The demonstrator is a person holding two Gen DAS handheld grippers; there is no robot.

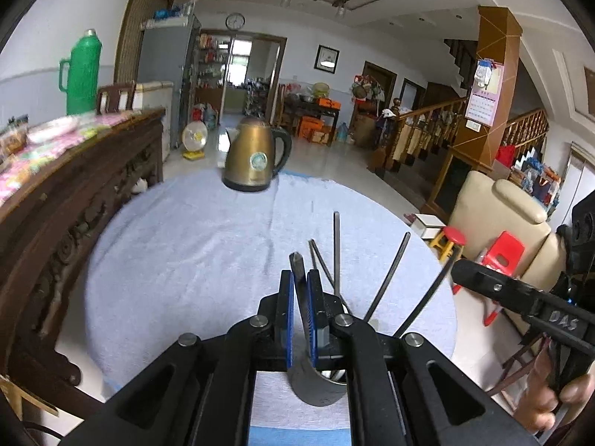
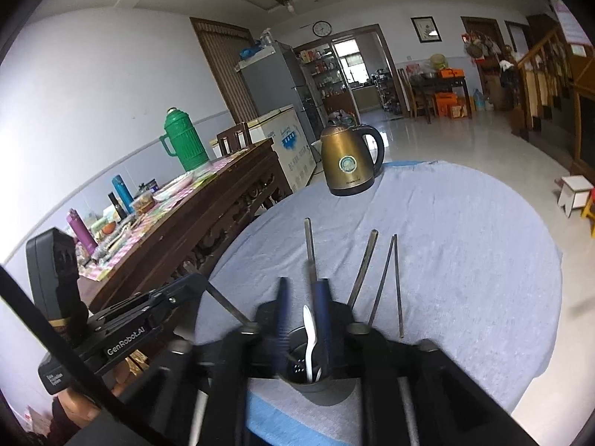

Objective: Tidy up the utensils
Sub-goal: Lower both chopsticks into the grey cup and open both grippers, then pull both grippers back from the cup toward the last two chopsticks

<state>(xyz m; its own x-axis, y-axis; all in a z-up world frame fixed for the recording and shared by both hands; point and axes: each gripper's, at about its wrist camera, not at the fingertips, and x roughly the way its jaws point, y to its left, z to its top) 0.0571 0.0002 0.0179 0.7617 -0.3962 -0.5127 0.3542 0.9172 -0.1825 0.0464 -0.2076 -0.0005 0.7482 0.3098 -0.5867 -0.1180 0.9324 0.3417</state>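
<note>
My left gripper (image 1: 300, 297) jaws clamp a chopstick (image 1: 297, 271) over the cup (image 1: 319, 390); right gripper (image 2: 302, 308) jaws apart, kettle (image 1: 254, 154) at twelve o'clock.

I've got soft, even daylight, brightest at the far doorway (image 1: 238, 70), which blows out white. The floor (image 1: 334, 156) shows pale glare. Both views bow hard at the edges, corners black. My right gripper (image 2: 301, 319) is smeared with motion blur; the left gripper (image 1: 300, 312) is sharper. Shadows on the cloth (image 2: 465, 245) are faint.
</note>
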